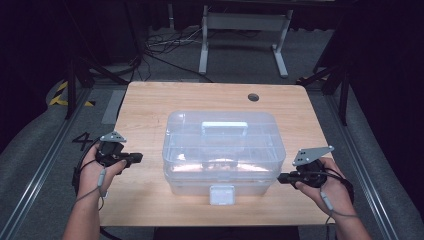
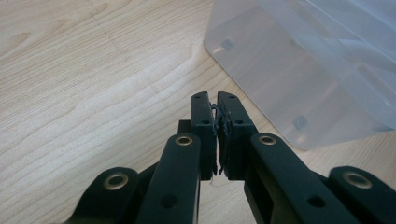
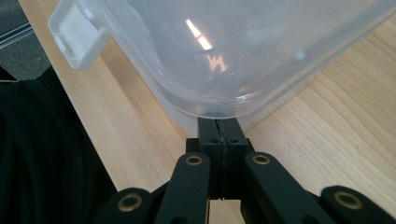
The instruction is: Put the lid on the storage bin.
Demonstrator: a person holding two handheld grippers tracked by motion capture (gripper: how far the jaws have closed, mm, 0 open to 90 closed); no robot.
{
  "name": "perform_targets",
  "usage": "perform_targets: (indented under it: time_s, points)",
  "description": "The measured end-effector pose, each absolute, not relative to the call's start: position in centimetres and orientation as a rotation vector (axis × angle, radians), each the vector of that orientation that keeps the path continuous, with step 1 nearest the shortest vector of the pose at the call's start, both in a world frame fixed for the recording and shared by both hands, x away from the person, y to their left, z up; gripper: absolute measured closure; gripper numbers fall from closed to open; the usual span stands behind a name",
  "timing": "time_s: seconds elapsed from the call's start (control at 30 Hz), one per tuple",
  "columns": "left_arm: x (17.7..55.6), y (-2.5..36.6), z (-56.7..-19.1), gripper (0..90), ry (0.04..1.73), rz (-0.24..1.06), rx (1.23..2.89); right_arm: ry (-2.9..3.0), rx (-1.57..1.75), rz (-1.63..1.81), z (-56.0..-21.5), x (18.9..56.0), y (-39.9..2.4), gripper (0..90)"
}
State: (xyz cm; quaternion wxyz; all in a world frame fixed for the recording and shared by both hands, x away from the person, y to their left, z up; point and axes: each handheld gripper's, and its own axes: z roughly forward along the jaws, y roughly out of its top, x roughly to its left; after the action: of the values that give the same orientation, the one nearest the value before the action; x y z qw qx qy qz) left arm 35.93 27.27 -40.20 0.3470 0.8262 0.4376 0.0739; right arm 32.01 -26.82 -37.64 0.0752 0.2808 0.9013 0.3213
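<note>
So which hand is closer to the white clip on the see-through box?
Probably the right. The right gripper, jaws shut, has its tips up against the box near the front corner, not far from the white latch. The left gripper, also shut, sits off the box's far side.

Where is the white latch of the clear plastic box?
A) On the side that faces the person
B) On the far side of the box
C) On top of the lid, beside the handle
A: in the high view the white latch sits at the middle of the near wall of the clear plastic box, toward the person's hands.
</note>
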Motion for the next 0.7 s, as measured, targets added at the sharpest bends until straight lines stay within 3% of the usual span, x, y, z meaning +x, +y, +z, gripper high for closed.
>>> perform_targets:
  time_s: [0.7]
  points:
    - [35.97, 27.19, -40.29, 85.8, 1.131, 0.179, 2.139, 2.761, 0.84, 0.878, -37.85, 31.99, -26.73, 90.0]
